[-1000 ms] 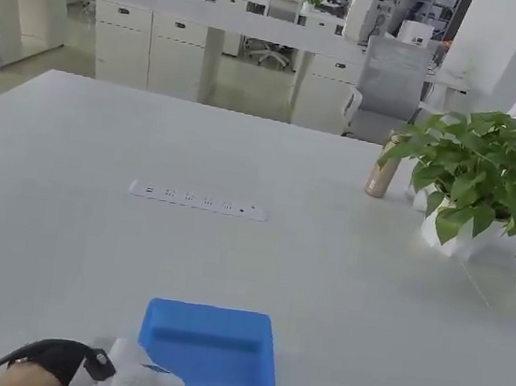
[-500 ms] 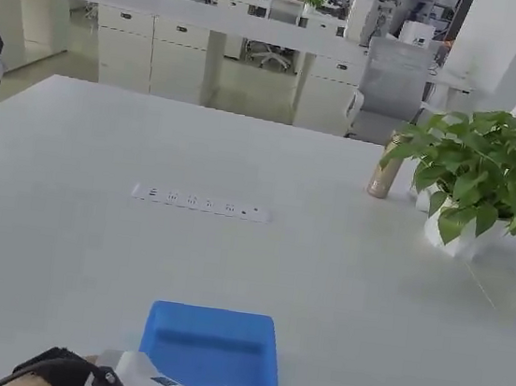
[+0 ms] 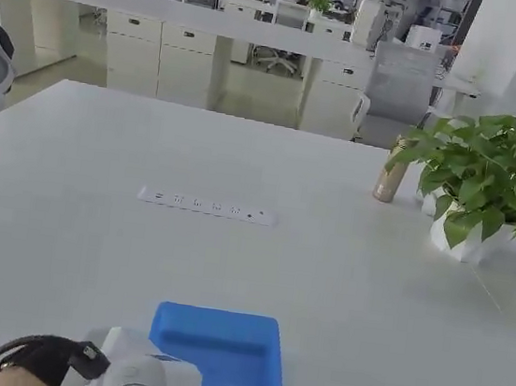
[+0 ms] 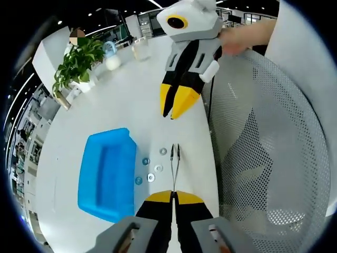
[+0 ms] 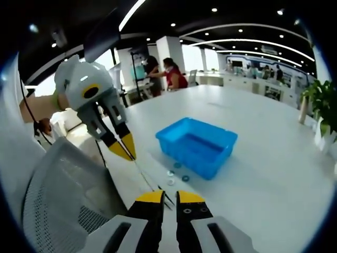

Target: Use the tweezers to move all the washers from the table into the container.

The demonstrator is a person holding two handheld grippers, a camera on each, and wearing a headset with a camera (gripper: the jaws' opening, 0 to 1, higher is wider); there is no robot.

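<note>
Container [image 3: 215, 353]: on table [image 3: 90, 257], near edge.
Washers [image 4: 158, 168]: on table, just beside container, between it and tweezers [image 4: 175, 168].
Strip [image 3: 204, 207]: mid-table, behind container.
Plant [image 3: 486, 179]: table's far right.
Bottle [image 3: 391, 179]: just left of plant.

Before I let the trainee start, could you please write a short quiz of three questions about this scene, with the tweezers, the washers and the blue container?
1. True or false: the washers already lie inside the blue container.
2. What holds the tweezers? A) the tongs of the left gripper; B) a bare hand; C) nothing, they lie inside the container.
3. On what do the washers lie, and where are they relative to the container?

Key: 1 false. 2 A. 3 They lie on the white table, close beside the container and outside it.
</note>
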